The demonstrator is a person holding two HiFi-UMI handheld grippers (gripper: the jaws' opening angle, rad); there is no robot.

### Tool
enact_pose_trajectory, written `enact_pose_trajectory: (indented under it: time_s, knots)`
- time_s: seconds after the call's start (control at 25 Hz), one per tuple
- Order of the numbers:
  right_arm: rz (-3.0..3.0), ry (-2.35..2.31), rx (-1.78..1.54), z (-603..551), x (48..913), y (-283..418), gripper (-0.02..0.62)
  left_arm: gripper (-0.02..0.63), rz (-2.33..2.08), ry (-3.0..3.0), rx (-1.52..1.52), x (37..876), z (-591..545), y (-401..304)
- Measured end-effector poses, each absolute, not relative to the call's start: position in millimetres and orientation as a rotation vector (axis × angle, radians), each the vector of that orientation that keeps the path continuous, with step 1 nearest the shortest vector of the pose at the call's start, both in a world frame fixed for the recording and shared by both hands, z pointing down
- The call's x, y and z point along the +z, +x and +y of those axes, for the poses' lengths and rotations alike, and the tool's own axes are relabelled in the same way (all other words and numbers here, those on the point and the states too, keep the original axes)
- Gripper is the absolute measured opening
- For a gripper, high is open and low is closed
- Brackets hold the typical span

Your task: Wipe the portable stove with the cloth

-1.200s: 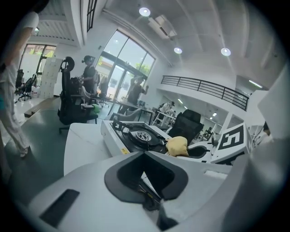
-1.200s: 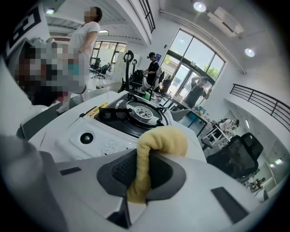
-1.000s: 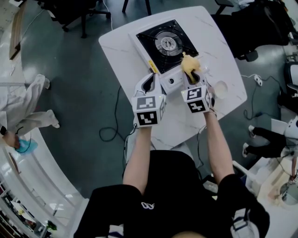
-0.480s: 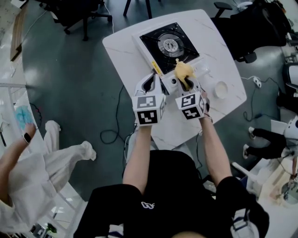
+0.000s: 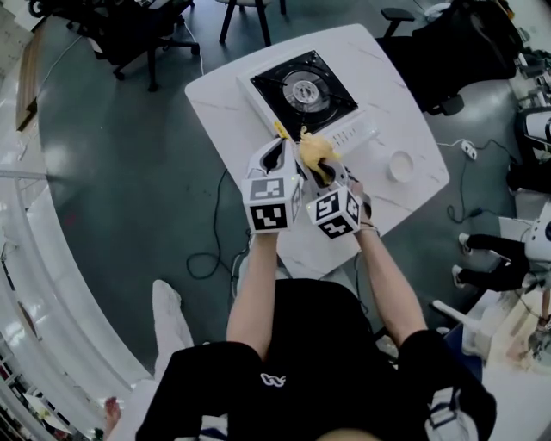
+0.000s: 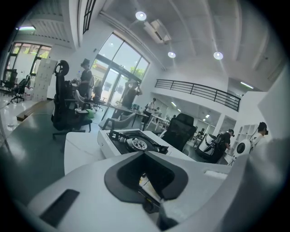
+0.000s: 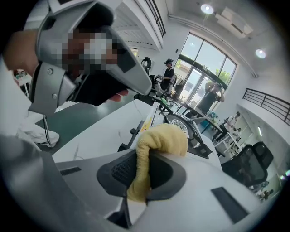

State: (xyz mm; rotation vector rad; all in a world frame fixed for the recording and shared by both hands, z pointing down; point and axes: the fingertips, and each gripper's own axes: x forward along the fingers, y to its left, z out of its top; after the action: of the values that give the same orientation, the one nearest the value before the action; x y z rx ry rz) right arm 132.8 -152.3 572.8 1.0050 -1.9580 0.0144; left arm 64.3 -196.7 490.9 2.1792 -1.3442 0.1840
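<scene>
The portable stove (image 5: 301, 86) is white with a black top and a round burner, and it sits at the far side of the white table (image 5: 387, 77). My right gripper (image 5: 313, 162) is shut on a yellow cloth (image 5: 312, 147), held just in front of the stove's near left corner. Close beside it on the left is my left gripper (image 5: 278, 142), shut and empty. In the right gripper view the cloth (image 7: 156, 147) bulges out of my right gripper (image 7: 146, 158), with the stove (image 7: 183, 124) beyond it. The left gripper view shows my left gripper (image 6: 145, 153) pointing at the stove (image 6: 133, 142).
A small white round dish (image 5: 399, 164) and a long white strip (image 5: 351, 135) lie on the table right of the grippers. A black cable (image 5: 207, 250) trails on the floor to the left. Office chairs (image 5: 129, 26) stand beyond the table, and a person's white-clad leg (image 5: 168, 319) is at lower left.
My right gripper has carried the cloth leftward from the stove's front right to beside the left gripper. The left gripper has stayed put. A person in white at the left has mostly left view.
</scene>
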Motion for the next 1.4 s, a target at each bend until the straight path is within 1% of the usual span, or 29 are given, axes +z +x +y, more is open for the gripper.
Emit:
enact_pose_trajectory:
  time_s: [0.12,0.28,0.4,0.52,0.64,0.76,1.04,1.2,1.4]
  knots:
    - [-2.016,0.959,0.053,-145.9,573.4,128.4,0.034,-0.006,-1.323,2.209,0.152,482.3,-198.6,71.6]
    - [-2.173,0.888,0.220,-133.2,562.7,127.9,0.037,-0.006,-1.319,2.224,0.167,477.3,-197.7,78.2]
    - [-2.308,0.970,0.387,-140.2,537.1,141.3,0.037,-0.006,-1.320,2.216,0.179,480.3,-196.9,79.1]
    - [-2.356,1.140,0.435,-168.1,511.2,175.3,0.037,-0.006,-1.340,2.193,0.186,486.7,-197.0,71.2]
    - [-2.250,1.260,0.292,-203.5,494.6,214.5,0.037,-0.006,-1.366,2.164,0.189,492.4,-195.5,62.4]
    - [-2.053,1.188,0.079,-235.7,500.7,231.6,0.038,-0.006,-1.383,2.140,0.194,496.8,-193.8,55.0]
    - [-1.829,1.046,0.030,-277.7,562.8,236.2,0.038,-0.006,-1.430,2.094,0.218,507.0,-190.0,41.3]
    - [-1.750,1.030,-0.063,-283.5,567.3,219.9,0.035,-0.006,-1.455,2.057,0.226,514.6,-187.5,26.0]
    - [-1.764,0.935,-0.147,-270.0,571.9,199.9,0.031,-0.006,-1.422,2.094,0.240,513.5,-182.9,29.3]
